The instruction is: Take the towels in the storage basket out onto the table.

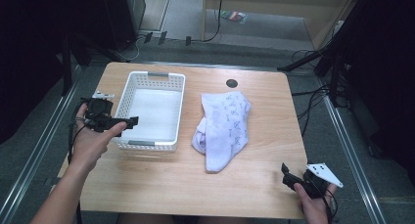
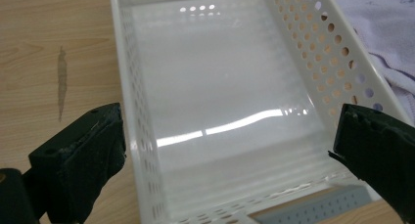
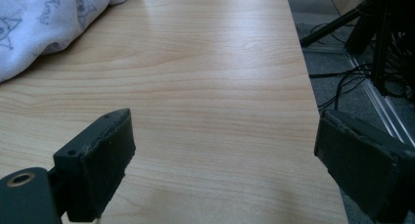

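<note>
A white perforated basket (image 1: pixel 128 83) stands empty on the left half of the wooden table (image 1: pixel 259 170). To its right lies a crumpled pale lilac cloth (image 1: pixel 222 127) with small printed drawings. My left gripper (image 1: pixel 128 122) hovers at the basket's left front corner, jaws open. In the left gripper view its jaws straddle the basket (image 2: pixel 303 48), with the cloth (image 2: pixel 386 33) at the top right. My right gripper (image 1: pixel 288 175) is open at the table's near right corner, well apart from the cloth (image 3: pixel 44 18).
A small black round hole (image 1: pixel 231 83) marks the table's far middle. The table's right edge (image 3: pixel 306 77) drops to a floor with cables and stand legs (image 1: pixel 313 57). Metal rails (image 1: pixel 39 150) run along both sides.
</note>
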A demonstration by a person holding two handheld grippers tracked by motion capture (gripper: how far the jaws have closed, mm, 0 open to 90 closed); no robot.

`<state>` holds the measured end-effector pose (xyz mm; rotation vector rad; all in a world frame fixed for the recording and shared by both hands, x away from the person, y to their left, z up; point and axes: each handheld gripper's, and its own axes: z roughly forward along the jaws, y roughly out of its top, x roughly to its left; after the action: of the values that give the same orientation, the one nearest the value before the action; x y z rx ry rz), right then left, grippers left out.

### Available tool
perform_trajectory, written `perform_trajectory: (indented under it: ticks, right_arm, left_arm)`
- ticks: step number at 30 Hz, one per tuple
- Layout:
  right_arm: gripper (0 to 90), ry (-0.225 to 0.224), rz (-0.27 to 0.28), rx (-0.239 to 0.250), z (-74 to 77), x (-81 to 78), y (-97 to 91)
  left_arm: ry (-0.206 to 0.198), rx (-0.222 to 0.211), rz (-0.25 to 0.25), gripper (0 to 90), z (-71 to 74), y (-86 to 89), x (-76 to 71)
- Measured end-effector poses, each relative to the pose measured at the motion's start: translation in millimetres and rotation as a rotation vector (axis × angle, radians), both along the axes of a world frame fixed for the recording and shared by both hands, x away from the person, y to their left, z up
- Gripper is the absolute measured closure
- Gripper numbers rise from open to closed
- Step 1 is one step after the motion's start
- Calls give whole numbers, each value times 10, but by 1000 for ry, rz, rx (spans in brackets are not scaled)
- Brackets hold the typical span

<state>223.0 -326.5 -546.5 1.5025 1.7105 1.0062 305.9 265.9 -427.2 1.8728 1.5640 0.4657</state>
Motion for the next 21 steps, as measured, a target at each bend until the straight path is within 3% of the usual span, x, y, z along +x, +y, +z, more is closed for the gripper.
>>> perform_trajectory:
  ticks: [5,6,11,17,18,21]
  right_arm:
    - [80,-1,-1,-1,0,0,1]
    - [80,-1,-2,-1,0,0,1]
    - [80,-2,-3,-2,-1,-1,1]
    - [80,-2,-5,-1,0,-1,1]
    - [80,-2,-5,0,0,-1,0]
    - [80,-1,-6,-1,0,-1,1]
  left_arm:
    - [-18,-5,18,0,-74,136,-143]
    - [-26,-26,37,0,-128,216,-203]
    - [-42,-42,59,0,-241,327,-330]
    - [-103,-42,75,0,-368,452,-538]
    - [-131,-34,83,0,-423,502,-599]
    - [-141,-40,90,0,-488,560,-648]
